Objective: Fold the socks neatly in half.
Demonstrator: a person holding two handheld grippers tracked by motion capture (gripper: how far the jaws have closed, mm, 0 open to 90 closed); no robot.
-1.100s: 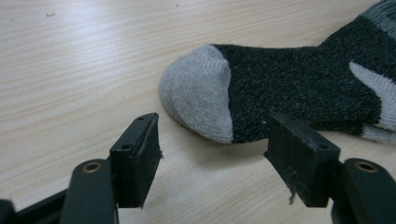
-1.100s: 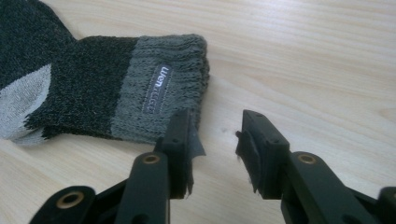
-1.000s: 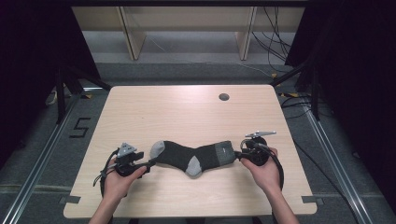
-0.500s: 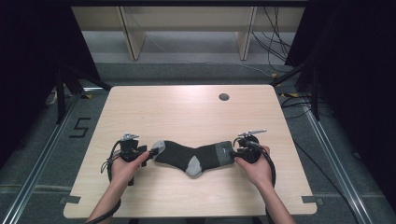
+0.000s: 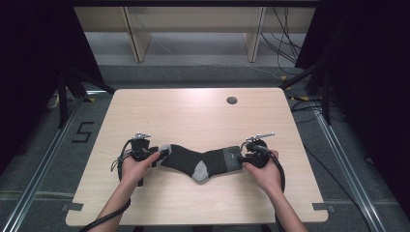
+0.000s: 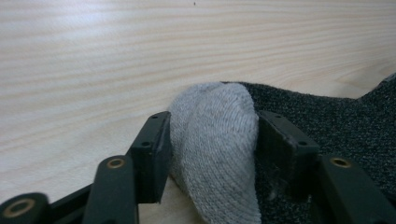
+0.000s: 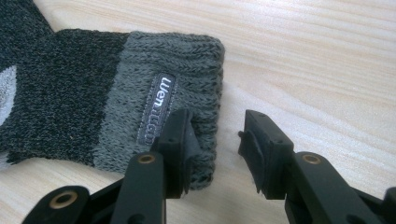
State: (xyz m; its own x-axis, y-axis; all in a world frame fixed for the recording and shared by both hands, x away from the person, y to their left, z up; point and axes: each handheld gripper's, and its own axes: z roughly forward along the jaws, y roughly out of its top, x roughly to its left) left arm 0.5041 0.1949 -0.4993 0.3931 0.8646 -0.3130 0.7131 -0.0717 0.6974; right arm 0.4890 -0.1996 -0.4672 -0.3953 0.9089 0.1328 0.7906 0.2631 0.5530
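Your left tool [image 5: 162,153] has the sock's pale grey toe [image 6: 212,144] sitting between its jaws; both pads touch the knit at the sides, and the jaws have just been closing in on it, so you are pinching the toe. Your left hand [image 5: 134,166] wraps the tool body, at about 8 o'clock on the table [image 5: 193,116].

Your right tool [image 5: 241,155] stands spread. In the right gripper view one jaw rests on the edge of the ribbed grey cuff [image 7: 187,79], just beside the sewn label [image 7: 156,109], while the other jaw sits apart over bare wood, with nothing squeezed between them. Your right hand [image 5: 263,169] holds that tool at about 4 o'clock.

Between the two tools the dark sock [image 5: 200,162] lies flat along the near half of the table, toe toward 9 o'clock, cuff toward 3 o'clock, its grey heel [image 5: 199,170] pointing to 6 o'clock. A small round hole [image 5: 231,100] sits in the tabletop toward 1 o'clock, well apart from the sock.
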